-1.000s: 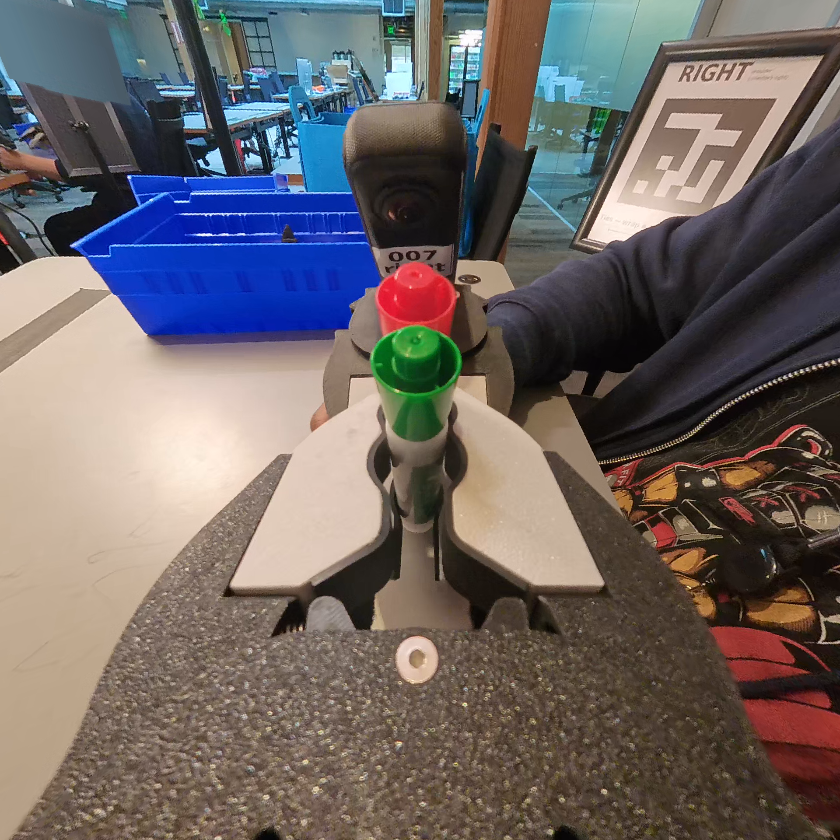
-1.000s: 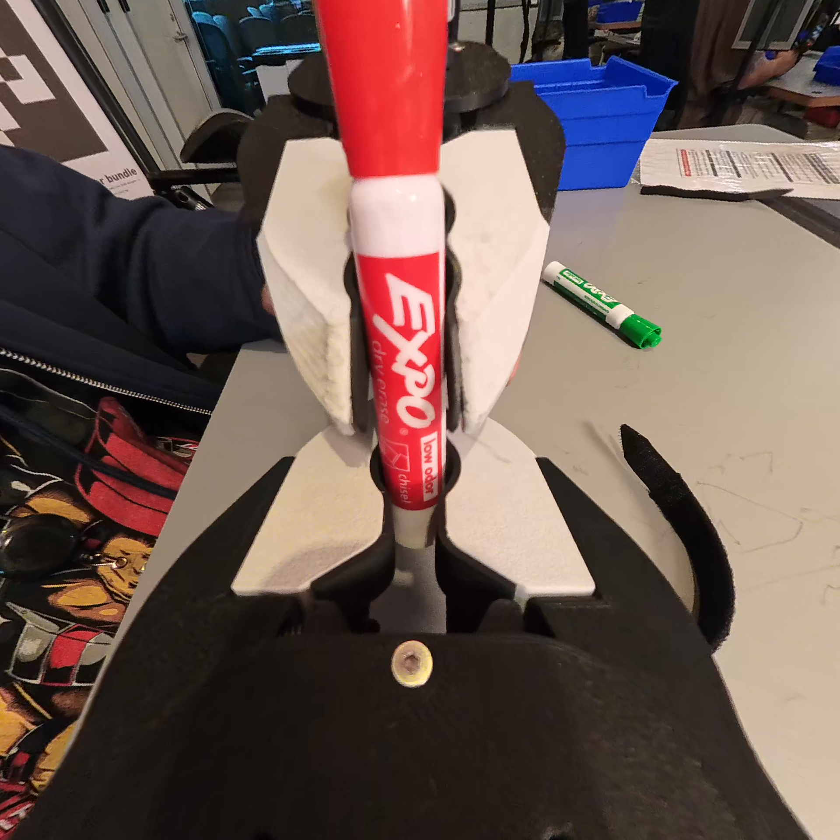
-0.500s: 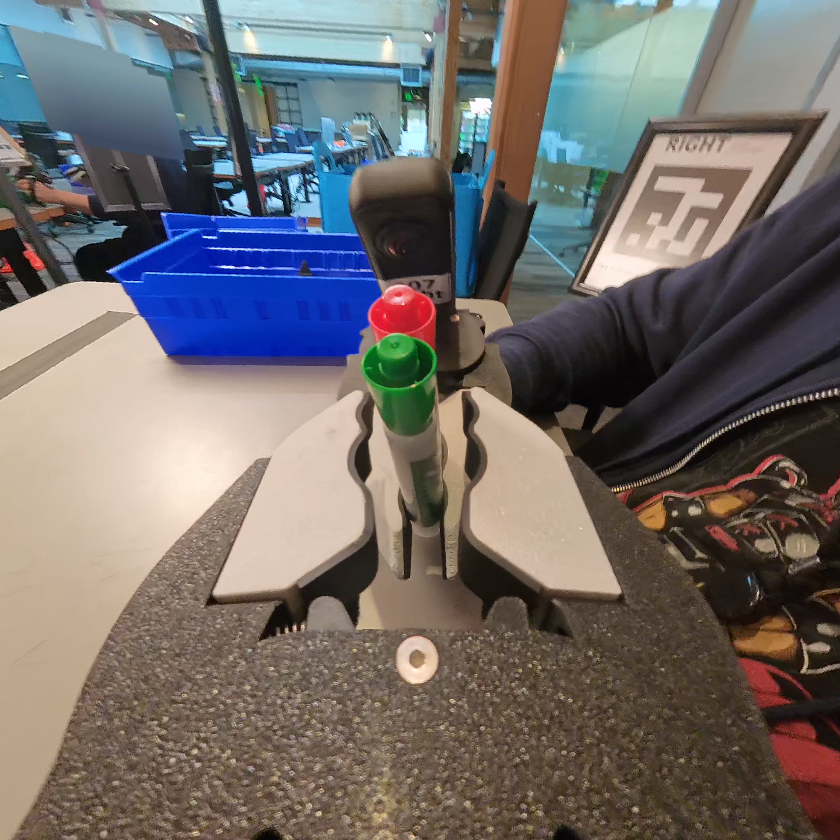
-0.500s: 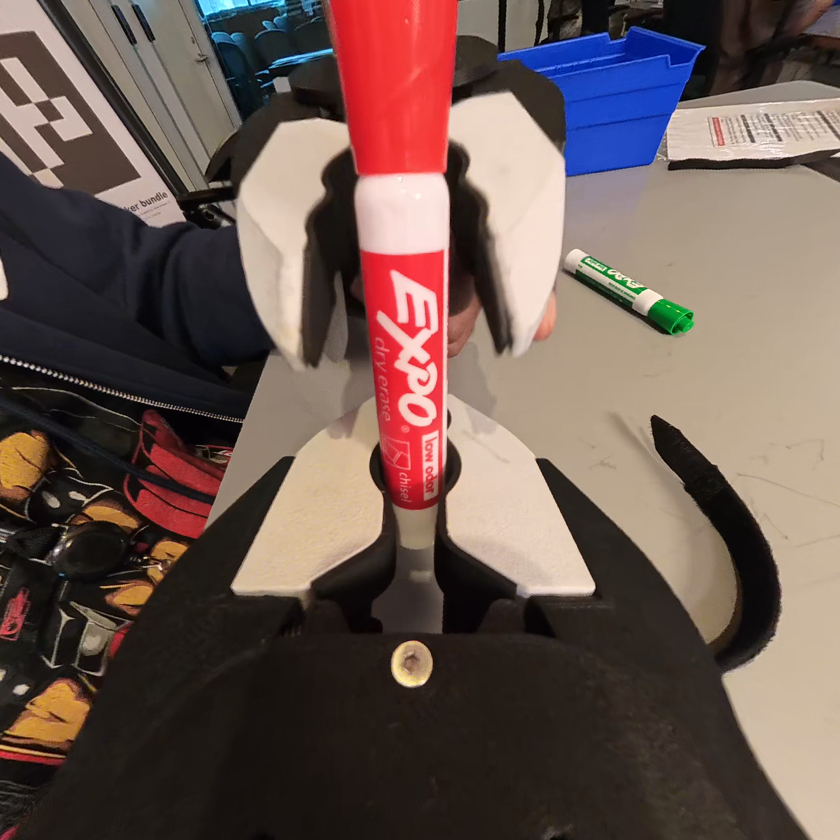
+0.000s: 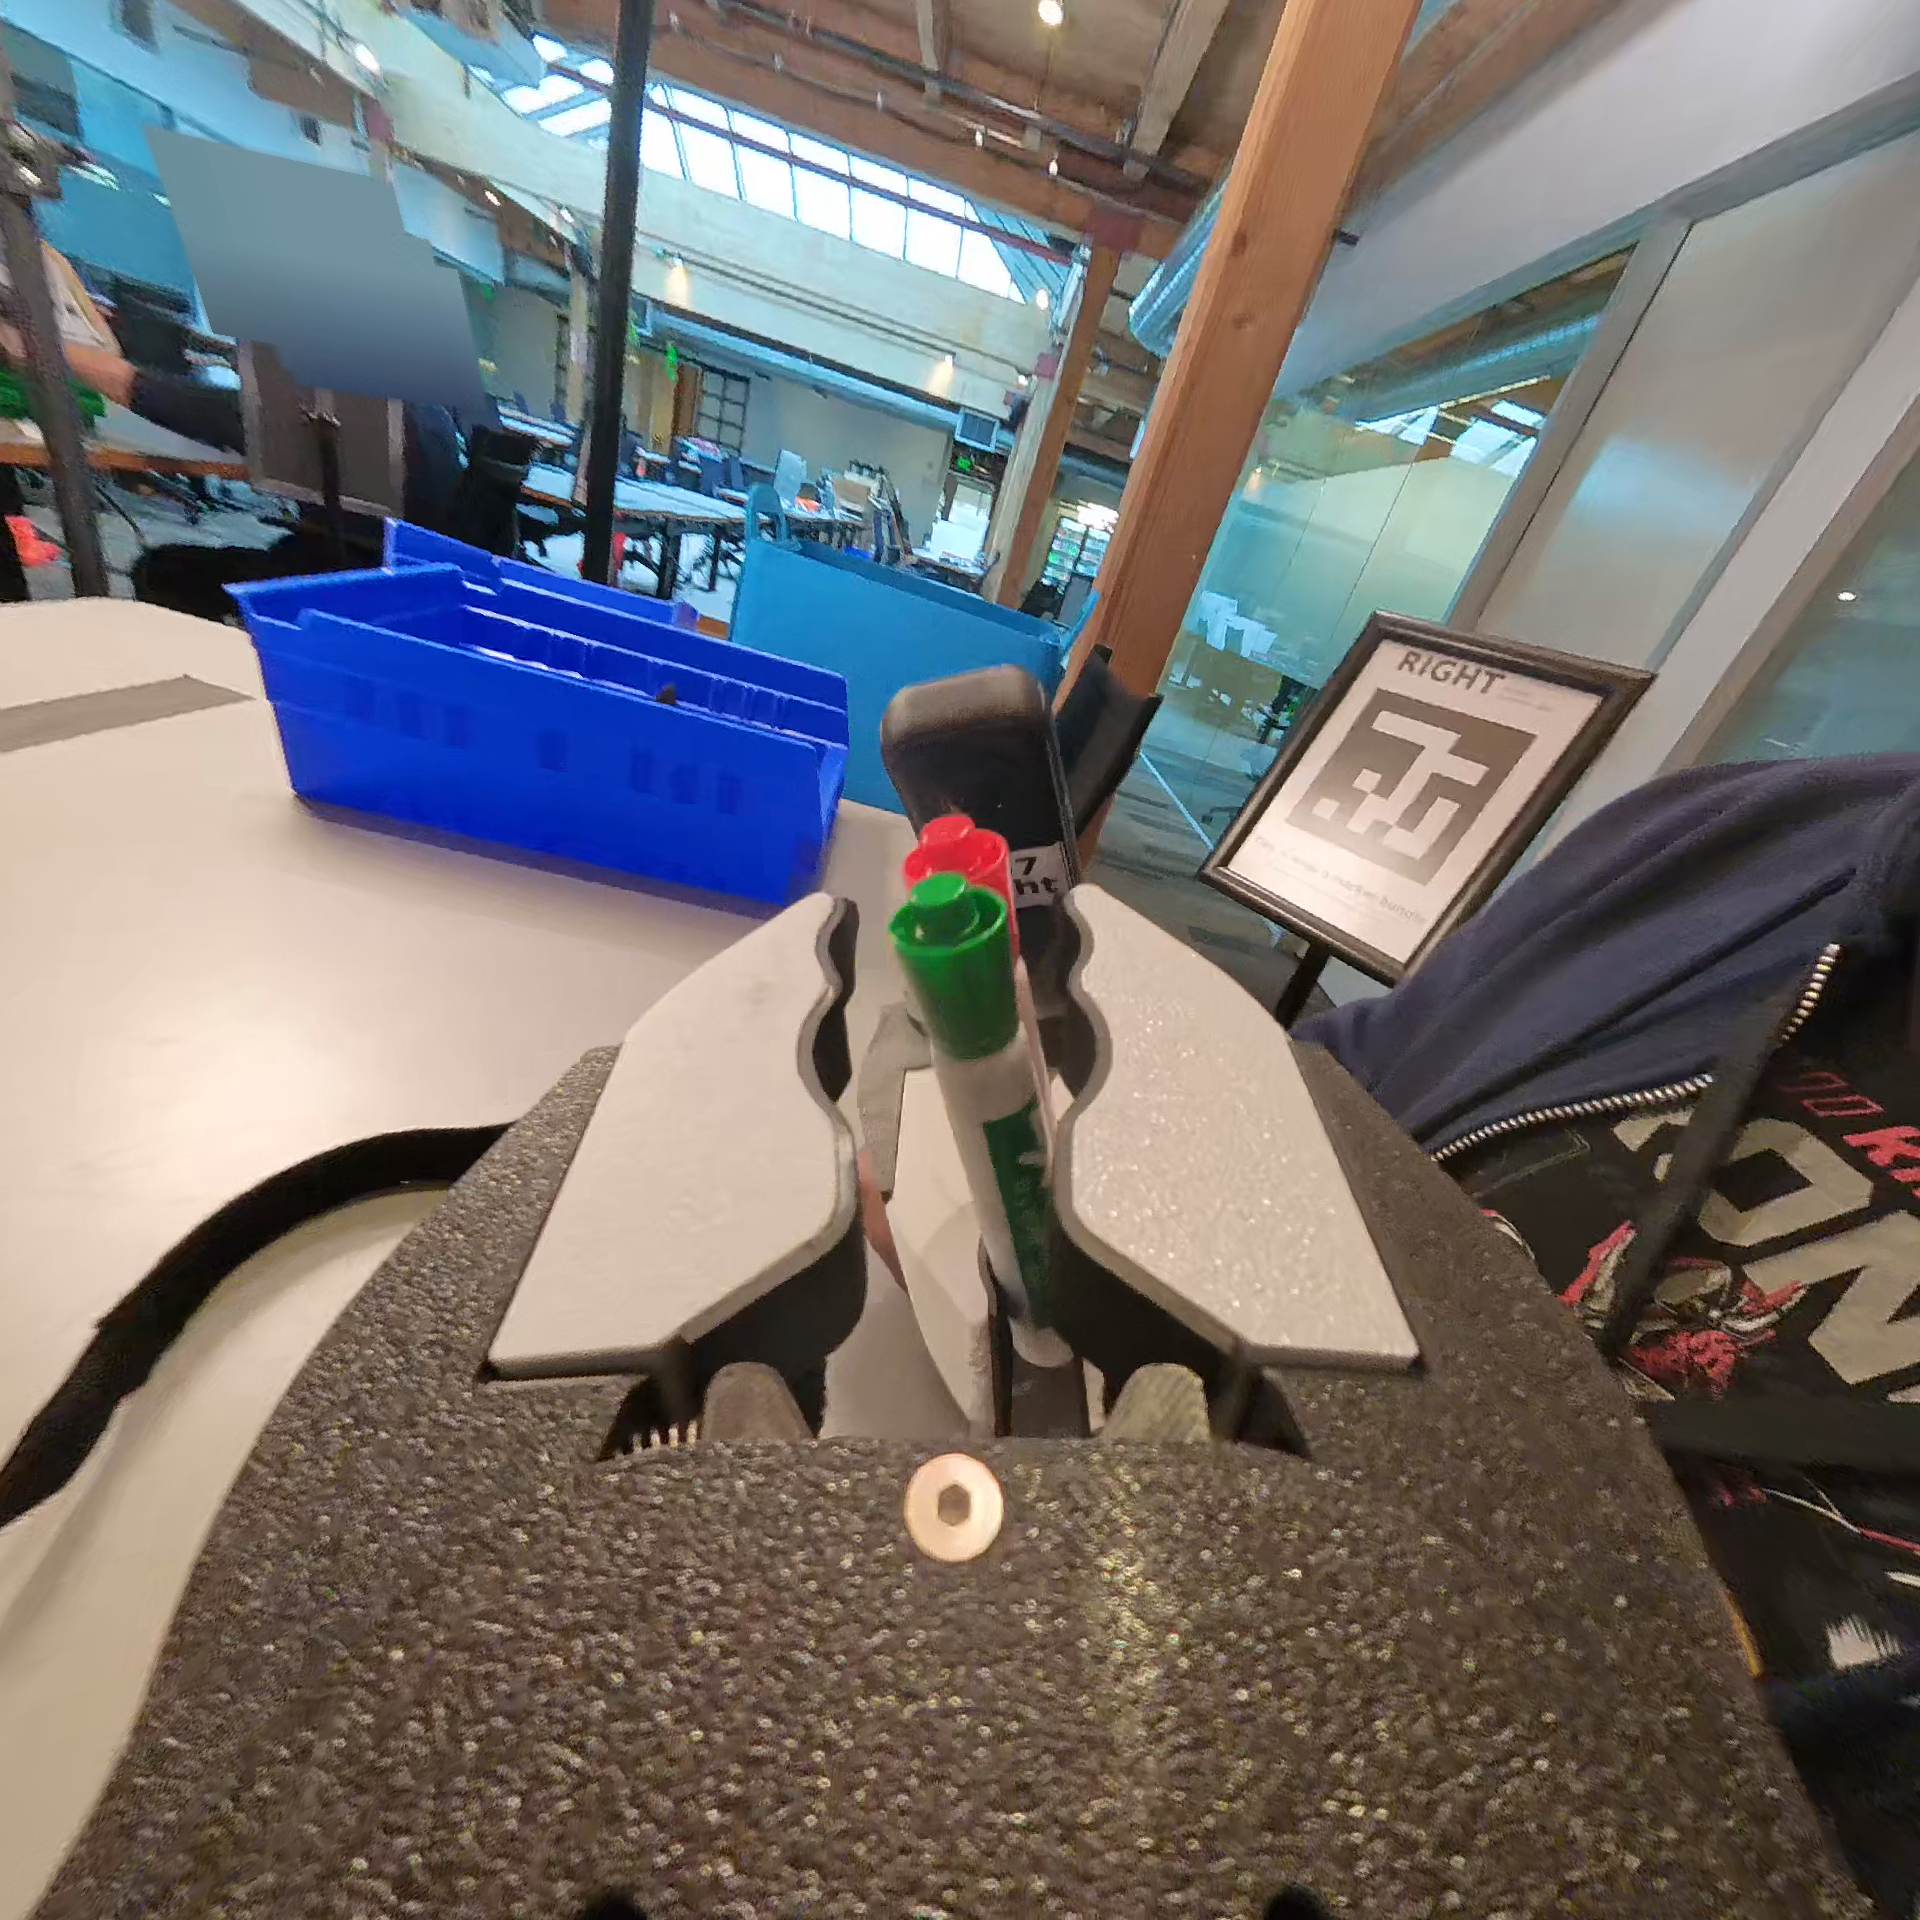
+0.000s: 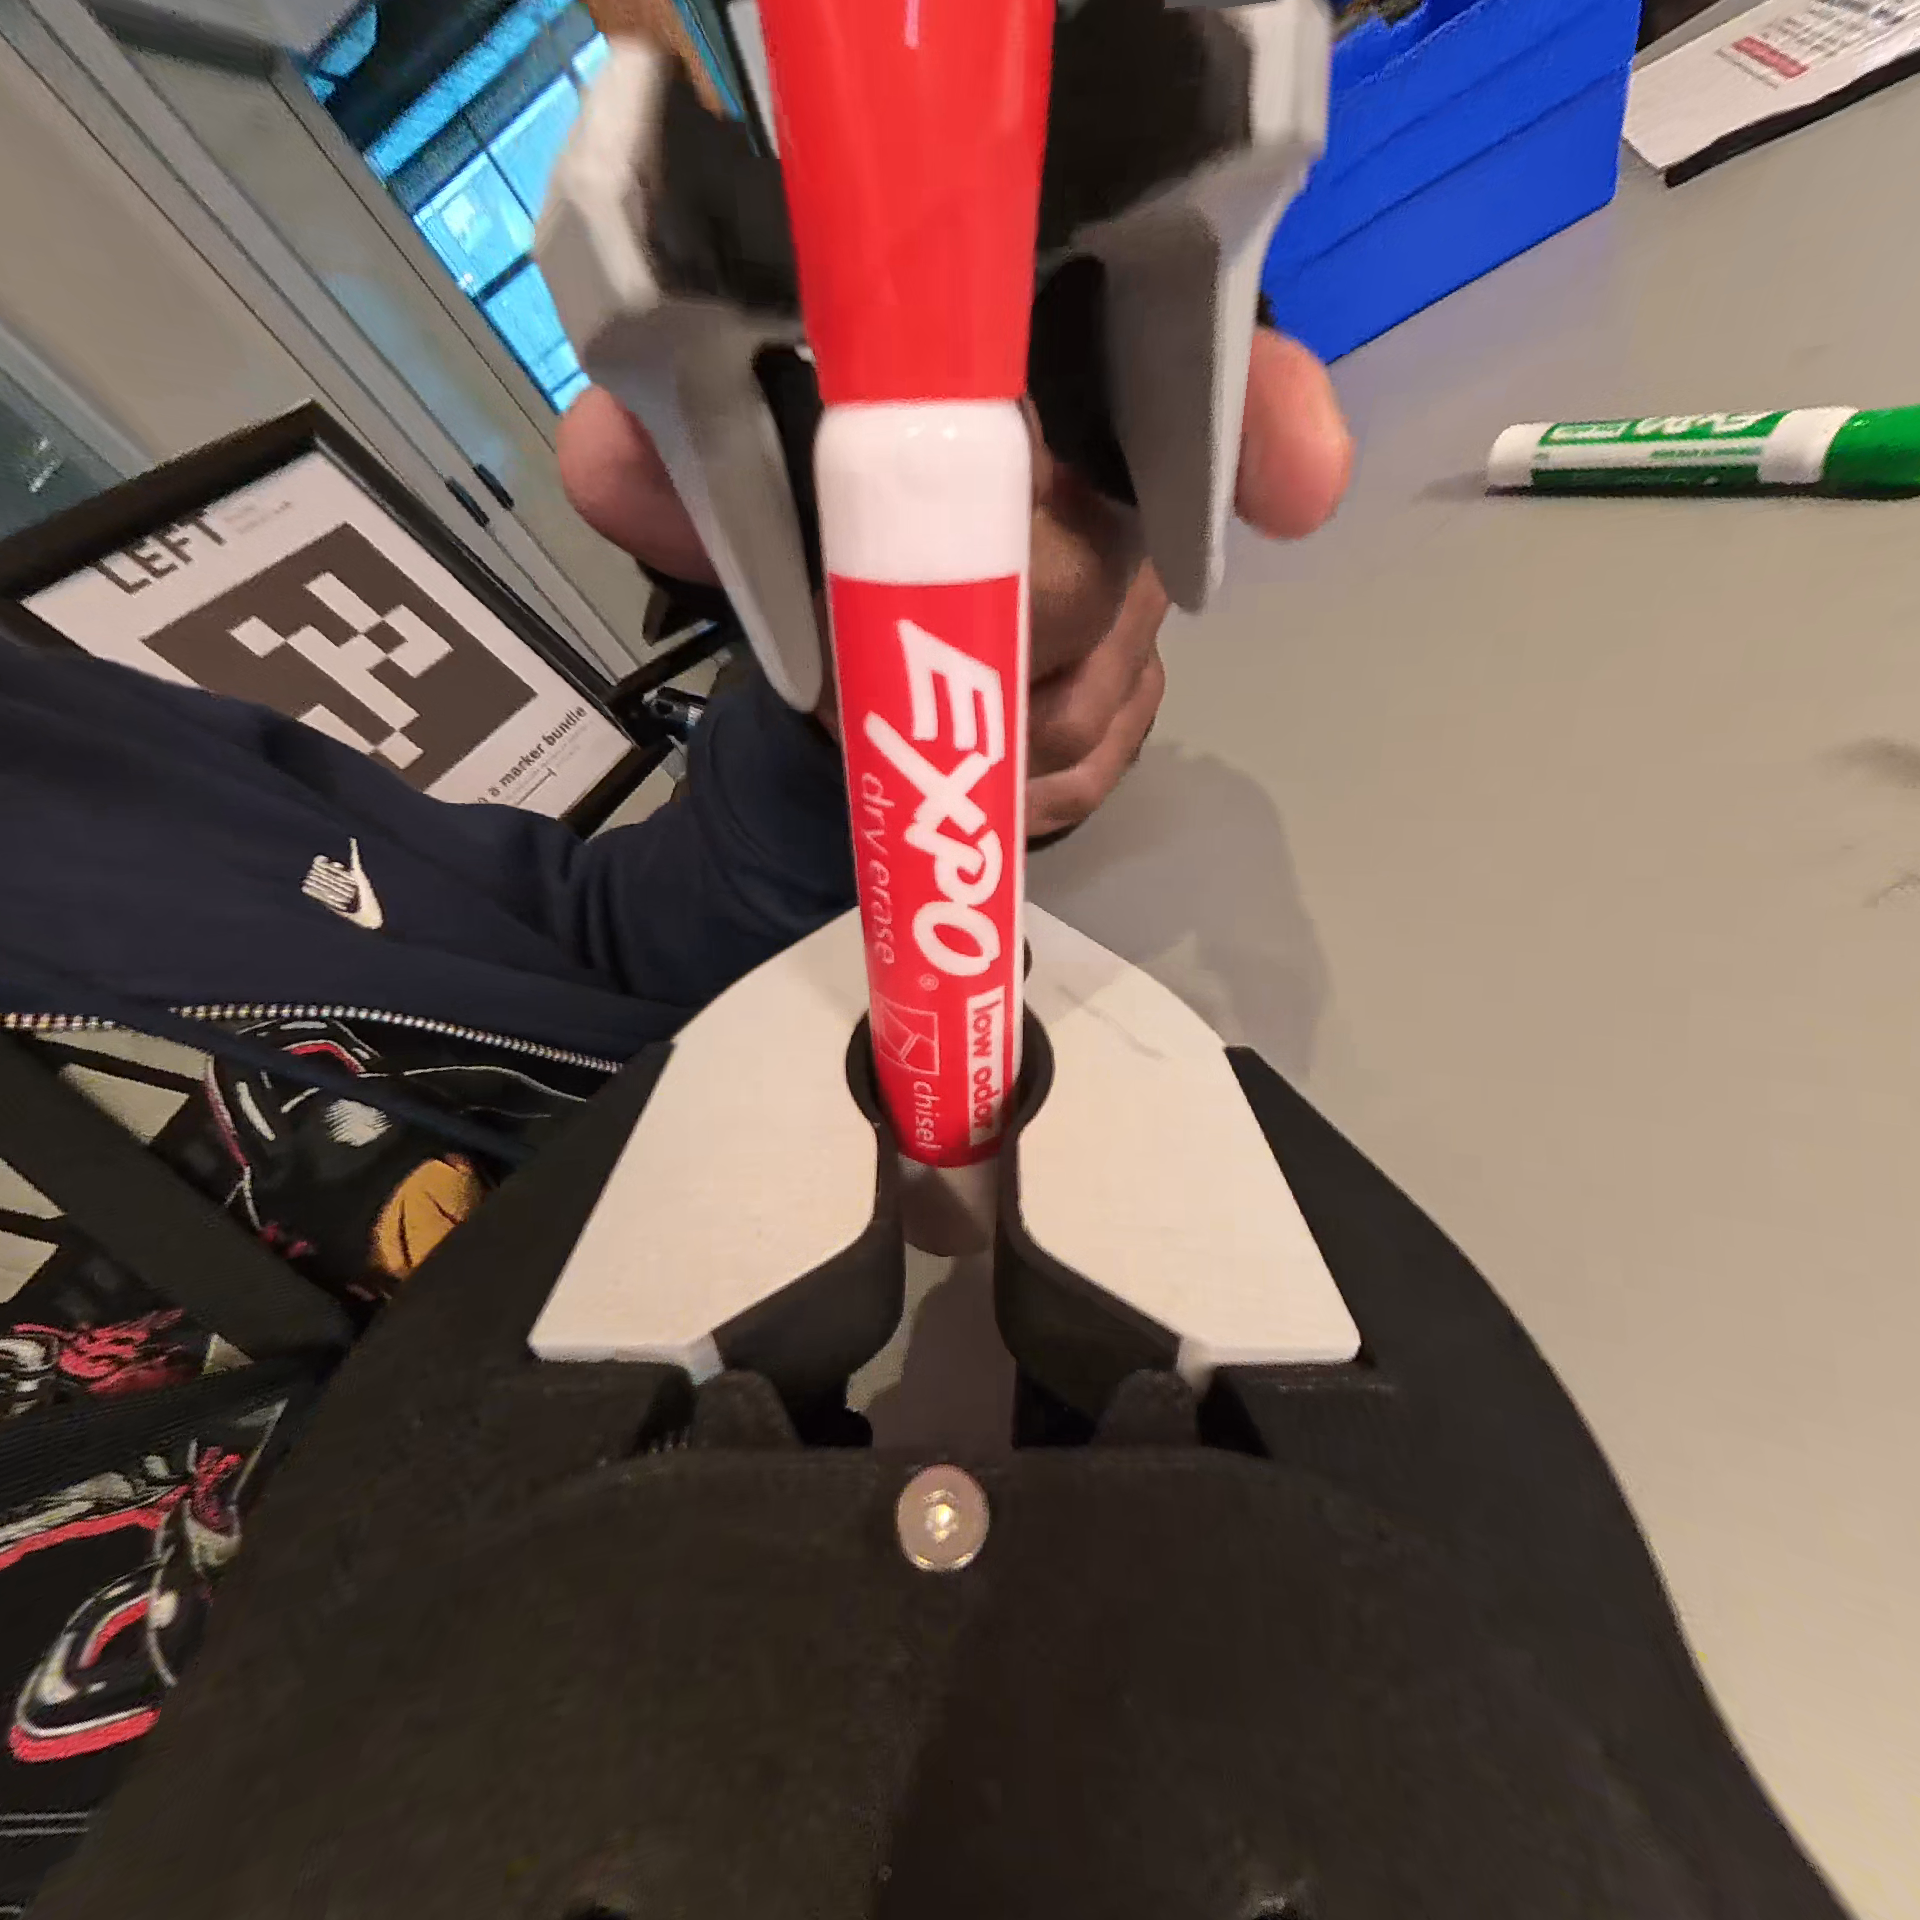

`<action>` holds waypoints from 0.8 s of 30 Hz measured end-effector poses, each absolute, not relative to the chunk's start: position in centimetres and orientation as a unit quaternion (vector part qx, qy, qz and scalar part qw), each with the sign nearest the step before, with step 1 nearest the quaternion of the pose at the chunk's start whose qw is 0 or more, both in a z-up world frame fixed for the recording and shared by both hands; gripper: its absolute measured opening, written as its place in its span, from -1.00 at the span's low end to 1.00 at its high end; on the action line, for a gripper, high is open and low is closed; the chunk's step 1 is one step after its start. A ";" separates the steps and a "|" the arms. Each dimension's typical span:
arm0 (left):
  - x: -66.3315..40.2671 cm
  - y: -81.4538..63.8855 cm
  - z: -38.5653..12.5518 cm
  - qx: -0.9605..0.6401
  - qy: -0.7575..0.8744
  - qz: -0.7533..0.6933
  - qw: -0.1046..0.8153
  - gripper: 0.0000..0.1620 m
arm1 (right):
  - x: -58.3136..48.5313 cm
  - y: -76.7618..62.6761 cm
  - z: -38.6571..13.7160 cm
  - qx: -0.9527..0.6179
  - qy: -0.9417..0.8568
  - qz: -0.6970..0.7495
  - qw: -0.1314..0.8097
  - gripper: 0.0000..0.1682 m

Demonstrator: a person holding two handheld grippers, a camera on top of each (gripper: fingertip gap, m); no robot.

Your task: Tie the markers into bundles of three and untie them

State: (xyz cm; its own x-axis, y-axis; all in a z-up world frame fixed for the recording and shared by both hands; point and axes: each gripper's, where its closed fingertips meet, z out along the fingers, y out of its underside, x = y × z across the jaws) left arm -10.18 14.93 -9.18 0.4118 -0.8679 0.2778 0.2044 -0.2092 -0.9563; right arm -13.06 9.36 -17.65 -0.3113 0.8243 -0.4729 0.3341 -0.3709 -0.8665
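Pinching a red dry-erase marker [image 6: 925,665] by its tail end, the right gripper [image 6: 940,1091] has its jaws pressed onto the barrel; the cap end points away at 12 o'clock toward the left gripper [image 5: 951,1091].

- Left gripper: jaws spread wide. A green marker [image 5: 977,1081] stands between them, leaning against the 3 o'clock jaw, not clamped. Red cap visible just behind the green cap, at 12 o'clock.
- Second green marker [image 6: 1704,452]: lying loose on the grey counter [image 6: 1558,831], at 2 o'clock in the right wrist view.
- Black fastening strap [image 5: 208,1236]: curled on the counter, at 9 o'clock in the left wrist view.
- Blue bin [image 5: 540,727]: far side, at 11 o'clock.

Handling note: likely pairing two markers. Align the barrels parallel, caps level, before closing the left jaws; the green one looks free to tip.
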 end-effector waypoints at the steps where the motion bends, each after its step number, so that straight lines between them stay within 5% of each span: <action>1: -9.8 14.7 -9.4 -0.619 0.273 -0.478 0.560 -0.55 | -12.8 9.4 -17.4 -0.550 -0.523 0.618 0.208 -0.83; 24: -8.0 14.2 -10.5 -0.636 0.276 -0.476 0.541 -0.79 | -12.3 9.4 -17.9 -0.555 -0.531 0.602 0.218 -0.83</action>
State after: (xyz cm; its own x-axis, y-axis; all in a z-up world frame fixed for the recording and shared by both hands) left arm -8.03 14.16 -10.46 0.3933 -0.8666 0.3072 0.1635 -0.2628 -0.9509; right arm -12.31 9.43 -17.85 -0.2890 0.8520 -0.4366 0.3260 -0.3413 -0.8816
